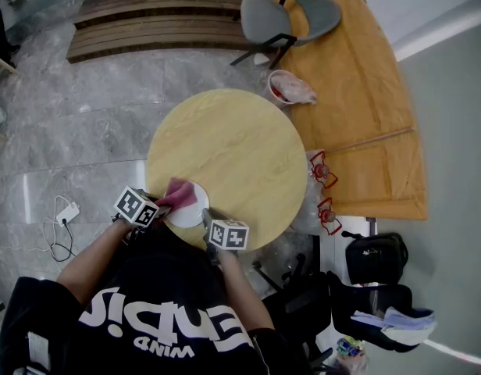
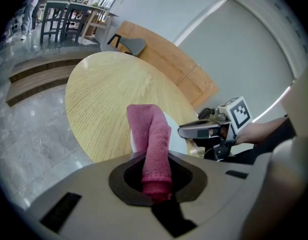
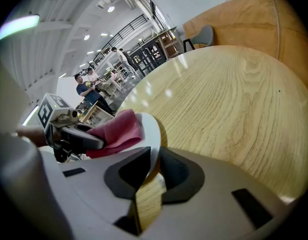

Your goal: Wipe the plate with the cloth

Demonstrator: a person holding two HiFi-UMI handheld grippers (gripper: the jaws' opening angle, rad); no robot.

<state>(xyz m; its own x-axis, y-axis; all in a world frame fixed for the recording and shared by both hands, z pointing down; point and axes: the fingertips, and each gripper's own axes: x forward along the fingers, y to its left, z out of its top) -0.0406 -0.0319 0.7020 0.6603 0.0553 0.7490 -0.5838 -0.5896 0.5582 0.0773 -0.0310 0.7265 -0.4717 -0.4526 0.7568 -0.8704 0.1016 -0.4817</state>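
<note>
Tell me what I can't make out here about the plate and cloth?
The plate under the cloth: covered in every view, so stains cannot be judged.
The plate's near rim: right gripper view, behind the right gripper clamping it.
The cloth's tail: left gripper view, swallowed inside the left gripper.
The red-trimmed things beside the table: head view, too small.

A plate (image 1: 190, 216) sits at the near edge of the bench (image 1: 233, 147), with a cloth (image 1: 180, 194) lying over its left side and running back into the left tongs (image 1: 164, 203). The right tongs (image 1: 207, 217) clasp the plate's near-right rim. A chair (image 1: 279, 18) stands beyond the bench, and a backpack (image 1: 375, 258) lies on the floor to its right.
</note>
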